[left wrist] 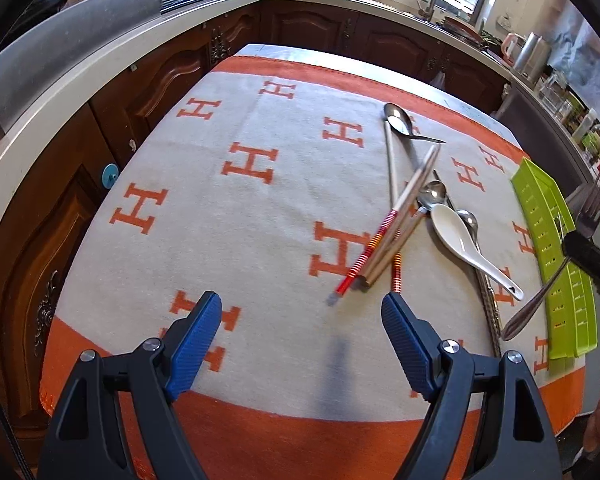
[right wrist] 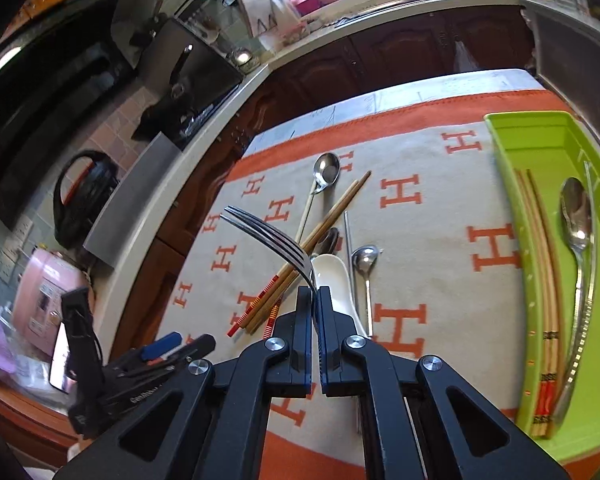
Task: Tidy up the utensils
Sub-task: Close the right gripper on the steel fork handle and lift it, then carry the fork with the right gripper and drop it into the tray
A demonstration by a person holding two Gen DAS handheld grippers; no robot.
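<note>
On kitchen table's orange H-patterned cloth (left wrist: 260,208), green tray (right wrist: 540,140), right tongs (right wrist: 315,292) clenching fork (right wrist: 268,236), left tongs (left wrist: 302,312) released.

- The cloth-covered surface (left wrist: 228,216) lies bare on its left half, open to a gripper.
- Crossed chopsticks (left wrist: 404,208), metal spoons (left wrist: 398,120) and a white spoon (left wrist: 460,240) clutter the middle-right.
- The green tray (right wrist: 540,148) is free at its far end; chopsticks and a spoon (right wrist: 578,232) fill the near part.
</note>
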